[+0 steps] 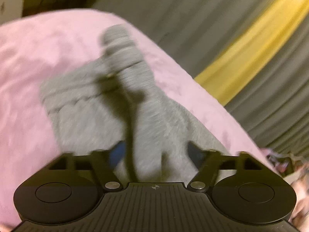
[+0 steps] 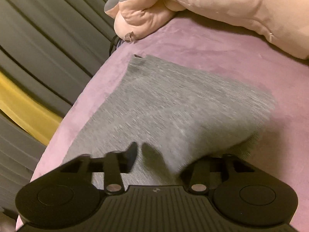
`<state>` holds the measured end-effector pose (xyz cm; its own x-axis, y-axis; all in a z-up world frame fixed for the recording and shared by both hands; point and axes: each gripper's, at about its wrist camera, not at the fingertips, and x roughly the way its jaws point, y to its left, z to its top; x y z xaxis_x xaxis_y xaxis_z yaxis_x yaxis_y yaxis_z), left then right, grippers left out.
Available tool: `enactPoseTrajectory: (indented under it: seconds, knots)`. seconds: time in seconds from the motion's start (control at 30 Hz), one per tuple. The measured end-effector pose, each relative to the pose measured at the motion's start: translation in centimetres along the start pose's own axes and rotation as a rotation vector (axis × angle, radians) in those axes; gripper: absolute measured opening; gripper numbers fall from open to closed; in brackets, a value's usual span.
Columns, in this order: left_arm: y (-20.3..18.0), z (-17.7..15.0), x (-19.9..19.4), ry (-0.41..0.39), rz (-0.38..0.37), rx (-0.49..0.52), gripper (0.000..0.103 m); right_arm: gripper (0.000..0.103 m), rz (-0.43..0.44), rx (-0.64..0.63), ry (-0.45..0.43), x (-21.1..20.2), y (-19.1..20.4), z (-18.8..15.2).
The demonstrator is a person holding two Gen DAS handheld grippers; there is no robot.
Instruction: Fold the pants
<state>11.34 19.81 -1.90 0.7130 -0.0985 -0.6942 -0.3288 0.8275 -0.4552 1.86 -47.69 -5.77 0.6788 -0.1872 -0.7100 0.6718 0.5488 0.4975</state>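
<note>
Grey ribbed pants (image 1: 108,104) lie rumpled on a pink bed cover (image 1: 38,58); the left wrist view is blurred. My left gripper (image 1: 156,151) hangs low over them with its jaws wide apart. Grey cloth lies between the blue pads (image 1: 117,153), and neither pad presses on it. In the right wrist view the pants (image 2: 173,100) spread flatter, one corner toward the bed's far edge. My right gripper (image 2: 158,159) stands partly open right over the near cloth. Its left finger (image 2: 132,153) is bare, and a fold of cloth covers the right one.
The bed edge runs diagonally beside a grey pleated curtain (image 2: 38,29) with a yellow band (image 2: 23,114). A pale pink plush pillow (image 2: 222,3) lies along the far side of the bed cover (image 2: 212,44). Dark furniture (image 1: 38,2) stands beyond the bed.
</note>
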Motion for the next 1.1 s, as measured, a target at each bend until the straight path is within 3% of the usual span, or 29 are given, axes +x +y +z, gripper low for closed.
enactPoseTrajectory:
  seconds: [0.07,0.17,0.2,0.23,0.33,0.4,0.47,0.57,0.67,0.73,0.8,0.83,0.9,1.0,1.03,1.1]
  knots:
    - [-1.0,0.3,2.4,0.037,0.046,0.040,0.080,0.046,-0.013,0.001,-0.005,0.6,0.4,-0.1]
    - [-2.1,0.5,5.6,0.090,0.101,0.069,0.040,0.006,-0.028,-0.021,-0.019,1.1,1.1,0.1]
    - [-2.8,0.6,6.5,0.094,0.126,0.070,0.029,0.006,-0.022,-0.024,-0.023,1.1,1.2,0.2]
    - [-2.9,0.8,6.9,0.088,0.141,0.068,0.024,0.006,-0.015,-0.027,-0.031,0.9,1.4,0.3]
    - [-2.2,1.7,7.8,0.085,0.135,0.041,0.023,0.008,-0.028,-0.044,-0.038,0.8,1.3,0.4]
    - [-1.5,2.0,7.5,0.115,0.145,0.049,0.024,0.009,-0.046,-0.041,0.001,1.8,1.1,0.4]
    - [-2.1,2.1,7.6,0.114,0.152,0.074,0.014,0.010,-0.053,-0.036,0.032,2.5,1.2,0.3]
    - [-3.8,3.7,7.4,0.071,0.138,0.151,0.011,0.005,-0.077,-0.100,0.048,2.3,3.0,1.2]
    - [-5.3,6.1,3.3,-0.059,0.028,0.127,0.010,0.005,0.003,-0.169,-0.069,-0.7,5.3,3.1]
    - [-5.3,7.4,0.6,-0.141,-0.049,0.077,0.010,0.005,0.150,-0.112,-0.141,-3.7,5.6,4.8]
    - [-4.7,7.4,-1.1,-0.204,-0.100,0.065,0.010,0.005,0.225,-0.083,-0.221,-6.1,5.4,5.7]
    - [-4.2,7.2,-1.4,-0.215,-0.103,0.077,0.010,0.005,0.259,-0.071,-0.264,-7.0,4.9,5.8]
    - [-2.8,5.8,-0.1,-0.173,-0.037,0.114,0.011,0.005,0.284,-0.068,-0.311,-7.5,3.4,5.4]
    - [0.2,3.0,3.2,0.034,0.076,0.103,0.012,0.006,0.128,-0.092,-0.175,-4.1,0.8,3.8]
    - [0.7,2.3,4.1,0.073,0.120,0.113,0.012,0.006,0.056,-0.110,-0.107,-2.5,0.3,3.0]
    - [1.6,2.1,5.4,0.121,0.127,0.071,0.013,0.006,-0.100,-0.148,0.005,0.1,-0.4,1.4]
